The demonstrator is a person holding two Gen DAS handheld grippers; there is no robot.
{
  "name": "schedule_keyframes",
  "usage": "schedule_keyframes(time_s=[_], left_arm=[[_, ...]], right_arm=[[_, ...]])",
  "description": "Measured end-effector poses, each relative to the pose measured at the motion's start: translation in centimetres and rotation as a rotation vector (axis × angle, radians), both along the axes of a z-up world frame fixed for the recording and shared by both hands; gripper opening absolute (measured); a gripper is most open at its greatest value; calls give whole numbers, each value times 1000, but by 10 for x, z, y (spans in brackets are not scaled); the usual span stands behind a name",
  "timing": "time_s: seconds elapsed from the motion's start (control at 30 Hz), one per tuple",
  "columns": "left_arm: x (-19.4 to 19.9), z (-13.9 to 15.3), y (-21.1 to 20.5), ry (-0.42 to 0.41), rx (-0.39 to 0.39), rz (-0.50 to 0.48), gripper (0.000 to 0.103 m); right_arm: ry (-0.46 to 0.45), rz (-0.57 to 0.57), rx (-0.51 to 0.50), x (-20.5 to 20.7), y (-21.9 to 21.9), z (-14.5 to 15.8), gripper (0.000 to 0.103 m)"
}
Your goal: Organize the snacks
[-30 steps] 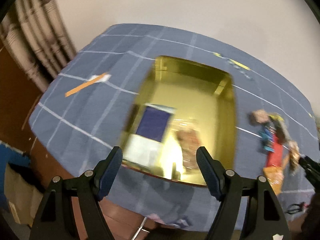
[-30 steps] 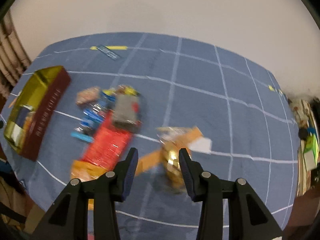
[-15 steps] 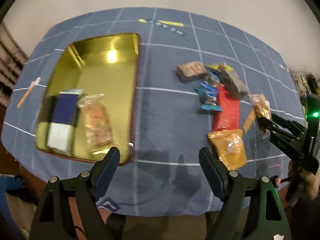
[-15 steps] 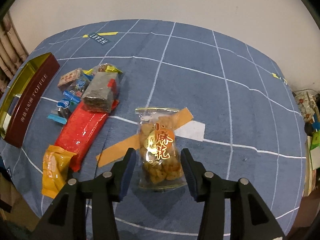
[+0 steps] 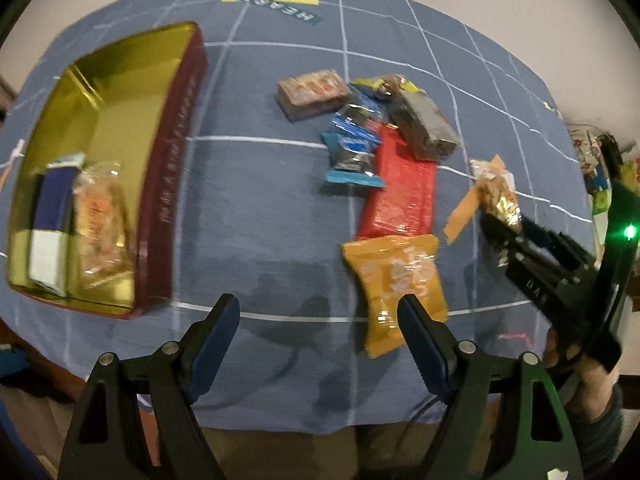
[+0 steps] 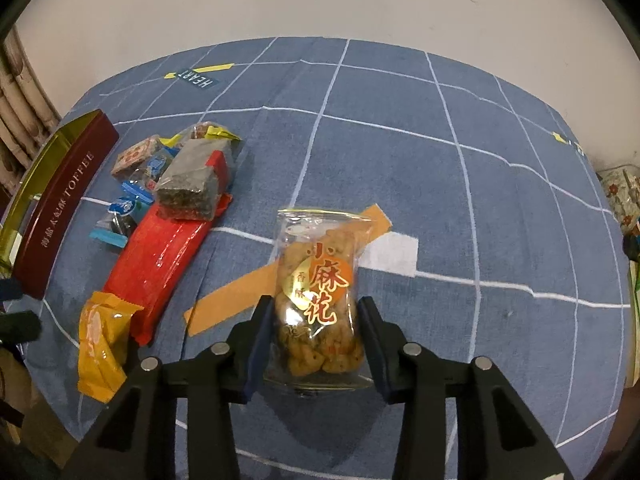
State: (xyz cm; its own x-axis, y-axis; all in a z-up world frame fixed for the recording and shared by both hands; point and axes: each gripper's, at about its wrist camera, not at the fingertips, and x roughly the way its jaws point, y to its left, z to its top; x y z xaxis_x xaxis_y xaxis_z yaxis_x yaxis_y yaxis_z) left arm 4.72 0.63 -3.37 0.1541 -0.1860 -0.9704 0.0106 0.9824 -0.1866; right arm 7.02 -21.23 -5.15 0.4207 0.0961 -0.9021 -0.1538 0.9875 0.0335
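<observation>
Toffee tin with two snacks inside

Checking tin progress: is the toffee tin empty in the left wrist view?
No, the toffee tin already holds a blue-and-white box and a clear snack bag side by side at its near end.

- Clear twist-snack bag lies flat on the near cloth.
- Orange packet, red pack and small wrapped sweets cluster at its left.
- The toffee tin lies open at far left.
</observation>
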Motion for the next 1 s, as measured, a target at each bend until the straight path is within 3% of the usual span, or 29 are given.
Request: schedule_keyframes(time_s=[0.4,0.6,0.87,1.0], left_arm=[[15,-16,-37,52,-55,4,78],[21,-25,-49,53,-34,6,76],[25,-38,-69,62,-19,-15,53],[24,-39,-76,45,24,-54,50]], right_arm=[[29,-42,17,-21,-13,2,43],[33,-50,34,-28,-16,2,43],[34,-55,38,-30,-17,2,43],[35,-59,43,-29,-17,3,43]])
